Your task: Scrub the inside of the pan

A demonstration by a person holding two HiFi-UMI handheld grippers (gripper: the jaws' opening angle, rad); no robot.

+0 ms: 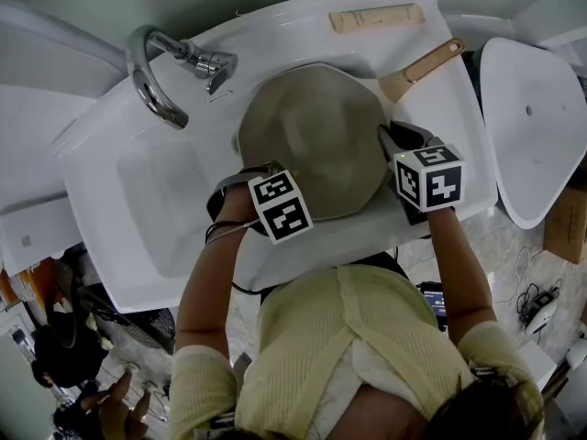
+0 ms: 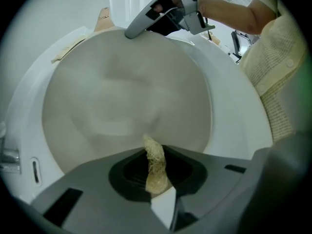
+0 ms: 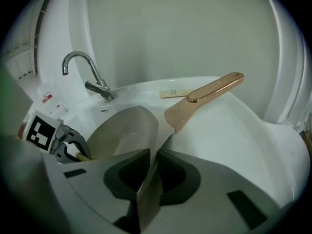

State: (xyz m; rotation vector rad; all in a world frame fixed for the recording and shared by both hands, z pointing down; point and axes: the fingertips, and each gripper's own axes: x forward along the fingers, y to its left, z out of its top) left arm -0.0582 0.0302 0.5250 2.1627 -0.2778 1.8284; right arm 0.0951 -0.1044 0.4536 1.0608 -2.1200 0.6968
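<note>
A round pan [image 1: 316, 136] with a pale beige inside rests on the white sink surround [image 1: 440, 108], its tan handle [image 1: 426, 67] pointing to the back right. My left gripper [image 1: 246, 174] is at the pan's near left rim, shut on a yellowish scrub pad [image 2: 156, 165] whose tip reaches over the pan's inside [image 2: 126, 91]. My right gripper [image 1: 390, 137] is shut on the pan's right rim; the thin pan wall [image 3: 148, 179] runs between its jaws. The handle [image 3: 209, 91] and the left gripper [image 3: 68, 147] show in the right gripper view. The right gripper [image 2: 165, 9] shows across the pan in the left gripper view.
A chrome faucet [image 1: 156, 71] curves over the sink basin [image 1: 156, 200] left of the pan. A beige strip [image 1: 376, 16] lies on the back ledge. Another white basin [image 1: 532, 126] stands at the right. A person's hand [image 1: 119, 406] shows at the lower left.
</note>
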